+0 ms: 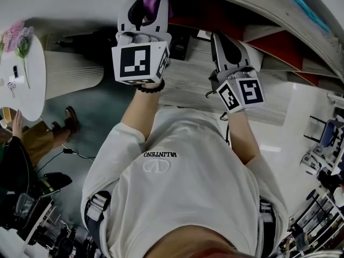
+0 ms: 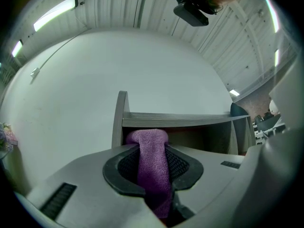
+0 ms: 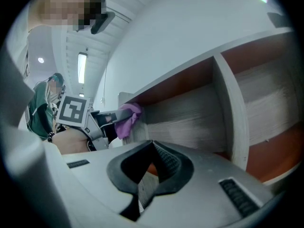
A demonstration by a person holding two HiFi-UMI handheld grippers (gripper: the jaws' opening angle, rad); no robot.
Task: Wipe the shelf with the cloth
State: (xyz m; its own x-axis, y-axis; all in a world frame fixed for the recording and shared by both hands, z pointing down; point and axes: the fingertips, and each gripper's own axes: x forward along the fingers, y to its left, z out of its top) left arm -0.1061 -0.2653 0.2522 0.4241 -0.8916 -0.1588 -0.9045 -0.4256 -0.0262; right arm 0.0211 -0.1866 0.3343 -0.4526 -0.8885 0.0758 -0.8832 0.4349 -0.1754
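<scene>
Left gripper (image 1: 146,4): raised to the top left corner of the wooden shelf (image 2: 183,120). Jaws clamped tight on a purple knitted cloth (image 2: 153,167), which fills the space between the black pads (image 2: 121,172). The free end of the cloth bunches out past the jaw tips. It sits just under the shelf's top board, beside the left upright (image 2: 118,120). In the right gripper view the cloth lies against that corner; actual contact cannot be confirmed.

Right gripper (image 3: 152,146): lower and to the right, pointed into the shelf's open compartment. Jaw tips drawn together with nothing between them; behind the tips, only a narrow slit shows grey board and the orange back panel. A vertical divider (image 3: 232,122) stands to the right of this gripper.

Head view: both grippers extended forward above the person's white T-shirt (image 1: 183,192), well apart from each other. Round white table (image 1: 32,82) with flowers (image 1: 19,39) at far left
</scene>
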